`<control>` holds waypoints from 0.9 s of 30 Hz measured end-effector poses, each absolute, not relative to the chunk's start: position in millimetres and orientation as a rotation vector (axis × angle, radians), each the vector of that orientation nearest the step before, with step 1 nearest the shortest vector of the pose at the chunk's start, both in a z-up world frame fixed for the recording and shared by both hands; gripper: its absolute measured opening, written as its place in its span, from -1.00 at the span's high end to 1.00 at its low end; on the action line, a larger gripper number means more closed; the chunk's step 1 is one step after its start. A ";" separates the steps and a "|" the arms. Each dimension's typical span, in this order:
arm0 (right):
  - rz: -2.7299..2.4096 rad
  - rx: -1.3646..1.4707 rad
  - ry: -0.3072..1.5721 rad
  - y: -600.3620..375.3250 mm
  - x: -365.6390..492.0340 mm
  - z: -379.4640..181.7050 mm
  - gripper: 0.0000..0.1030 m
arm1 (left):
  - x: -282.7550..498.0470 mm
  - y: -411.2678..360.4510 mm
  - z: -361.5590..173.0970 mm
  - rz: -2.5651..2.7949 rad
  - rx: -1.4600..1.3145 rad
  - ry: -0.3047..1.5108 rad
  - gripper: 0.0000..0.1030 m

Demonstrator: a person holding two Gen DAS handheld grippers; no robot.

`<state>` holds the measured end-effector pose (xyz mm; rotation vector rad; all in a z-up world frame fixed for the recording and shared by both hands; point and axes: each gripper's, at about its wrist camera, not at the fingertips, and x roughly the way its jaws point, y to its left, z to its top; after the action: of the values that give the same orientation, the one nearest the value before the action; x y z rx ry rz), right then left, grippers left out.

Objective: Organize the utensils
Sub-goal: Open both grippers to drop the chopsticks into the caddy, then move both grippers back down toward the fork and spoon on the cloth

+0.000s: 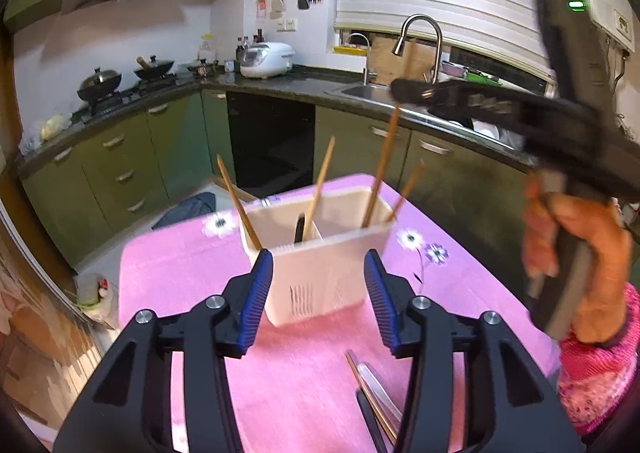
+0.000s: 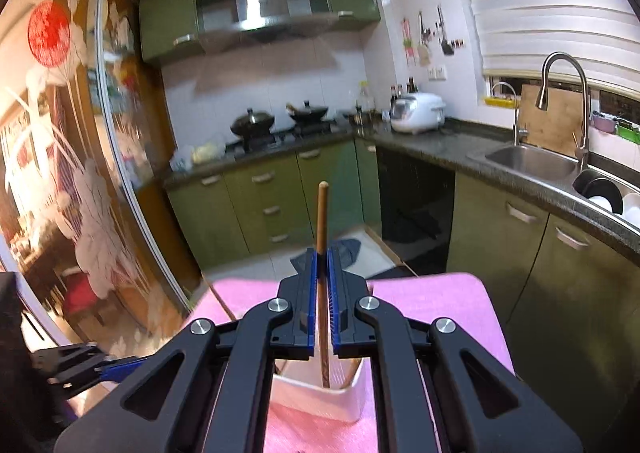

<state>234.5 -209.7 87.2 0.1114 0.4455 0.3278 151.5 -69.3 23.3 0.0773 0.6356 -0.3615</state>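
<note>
Right tool [image 2: 322,253] hides clamped chopstick's [image 2: 322,209] middle.

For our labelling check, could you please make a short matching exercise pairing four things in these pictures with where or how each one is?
Things:
1. left gripper
2. right gripper
3. white holder
4. loose utensils

States:
A. lying flat on the pink cloth
B. jaws apart, nothing between them
C. shut on a wooden chopstick
D. standing on the cloth with chopsticks in it

Pairs: 1-B, 2-C, 3-D, 4-A
</note>
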 end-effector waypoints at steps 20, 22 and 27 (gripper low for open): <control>0.328 0.069 0.468 -251.1 101.8 29.3 0.41 | 102.9 -95.6 -130.3 -0.394 0.082 0.982 0.03; 0.320 0.092 0.484 -263.4 94.3 19.0 0.41 | 100.8 -99.8 -139.2 -0.387 0.098 0.999 0.03; 0.319 0.133 0.510 -285.9 84.0 5.0 0.41 | 97.9 -101.9 -150.6 -0.353 0.126 1.014 0.03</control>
<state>84.0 -285.9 5.0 0.1335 0.5101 0.3185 97.9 -101.9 -150.6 0.1263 1.0136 -0.3525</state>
